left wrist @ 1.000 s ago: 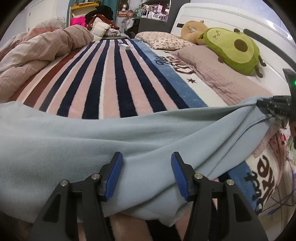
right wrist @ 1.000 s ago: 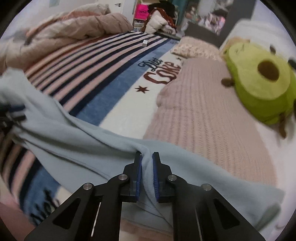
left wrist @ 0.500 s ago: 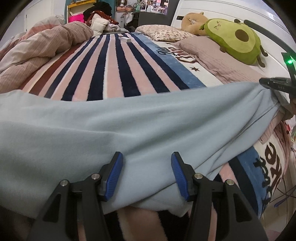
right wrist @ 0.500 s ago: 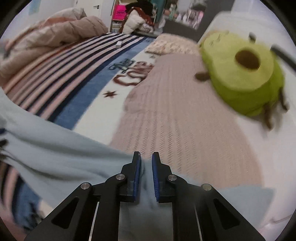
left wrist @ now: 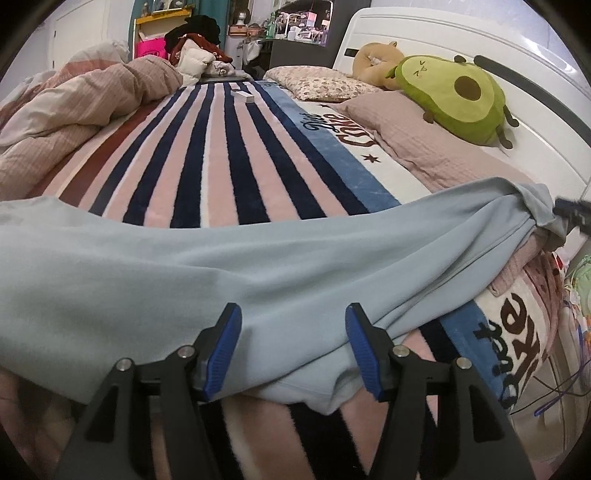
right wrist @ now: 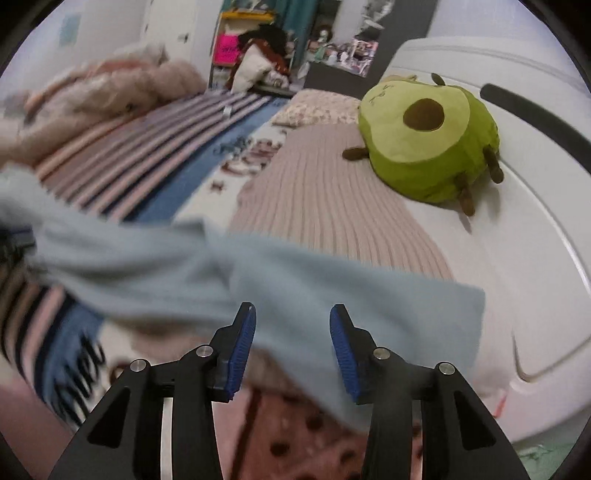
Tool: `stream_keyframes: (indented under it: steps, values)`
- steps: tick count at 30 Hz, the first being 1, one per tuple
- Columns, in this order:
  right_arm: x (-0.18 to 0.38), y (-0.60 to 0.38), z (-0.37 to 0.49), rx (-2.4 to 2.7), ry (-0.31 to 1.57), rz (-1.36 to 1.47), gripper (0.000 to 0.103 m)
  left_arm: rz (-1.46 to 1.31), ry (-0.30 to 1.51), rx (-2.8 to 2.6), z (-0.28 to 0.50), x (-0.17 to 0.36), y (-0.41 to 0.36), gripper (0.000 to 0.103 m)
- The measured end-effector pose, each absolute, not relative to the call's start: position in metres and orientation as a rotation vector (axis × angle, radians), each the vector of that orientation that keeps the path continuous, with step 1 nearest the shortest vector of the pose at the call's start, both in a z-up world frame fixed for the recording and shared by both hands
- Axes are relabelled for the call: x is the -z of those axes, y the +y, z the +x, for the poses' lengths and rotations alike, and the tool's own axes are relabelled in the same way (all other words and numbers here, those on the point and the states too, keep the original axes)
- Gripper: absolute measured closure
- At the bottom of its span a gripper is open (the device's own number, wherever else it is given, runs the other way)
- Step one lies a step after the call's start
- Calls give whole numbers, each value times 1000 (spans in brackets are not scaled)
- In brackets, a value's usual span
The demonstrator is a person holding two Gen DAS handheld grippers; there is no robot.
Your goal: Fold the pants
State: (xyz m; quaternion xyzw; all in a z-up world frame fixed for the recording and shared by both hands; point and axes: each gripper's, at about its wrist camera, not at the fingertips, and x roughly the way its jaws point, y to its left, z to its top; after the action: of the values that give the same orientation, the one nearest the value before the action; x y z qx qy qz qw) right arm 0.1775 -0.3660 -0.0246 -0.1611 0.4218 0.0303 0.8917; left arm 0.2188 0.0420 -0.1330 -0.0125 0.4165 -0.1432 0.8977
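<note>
You're facing a bed (left wrist: 258,166) under a striped blanket, its white headboard (left wrist: 480,48) on your right. Beyond its far end a dark cluttered shelf (left wrist: 295,33) stands against pale walls.

Home bedroom, lived-in. Bed (left wrist: 236,177) filling most of the frame, covered by a striped plush blanket (left wrist: 207,155) in navy, pink and blue with lettering along one edge. White headboard (left wrist: 491,48) on the right. Avocado plush toy (left wrist: 450,92) and a tan plush (left wrist: 373,55) leaning against it, floral pillow (left wrist: 321,83) and a mauve ribbed pillow (left wrist: 417,144) in front. Crumpled pink quilt (left wrist: 81,99) bunched on the left side. Far end: heap of clothes (left wrist: 199,44), bright pink bag (left wrist: 151,46), dark shelf crowded with small bottles and trinkets (left wrist: 295,27), teal curtain, white door. Light-blue pants (left wrist: 229,273) spread across the near edge of the bed.
</note>
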Motion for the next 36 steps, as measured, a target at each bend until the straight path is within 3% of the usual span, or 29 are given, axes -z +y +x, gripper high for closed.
stream_keyframes:
  steps: [2,9,13,16,17,18,19,21,23,25,26,28,36]
  values:
    - [34,-367,168,-22,891,-406,51,-19,862,298,218,133,41,49]
    - [51,-388,173,51,971,-577,46,-21,858,297,219,134,46,49]
    - [57,-395,182,-14,1025,-665,26,-25,856,303,221,134,46,49]
    - [59,-405,190,-35,1056,-677,26,-27,849,306,220,133,46,49]
    - [59,-410,192,-52,1075,-652,28,-30,849,307,219,133,46,49]
    - [60,-414,191,-79,1096,-618,36,-31,849,308,219,133,46,49]
    - [60,-416,189,-106,1111,-585,54,-29,850,307,219,133,47,49]
    - [61,-421,181,-131,1145,-524,70,-26,856,302,219,134,47,49]
    - [64,-424,169,-116,1159,-516,74,-27,860,299,220,135,48,49]
    - [64,-430,158,-88,1153,-501,92,-29,861,300,221,136,48,49]
    - [61,-435,153,-71,1147,-469,96,-29,860,302,221,135,47,49]
    - [55,-442,146,-16,1109,-442,100,-30,856,309,222,134,46,49]
    - [13,-469,172,134,1017,-314,101,-21,858,327,224,135,39,49]
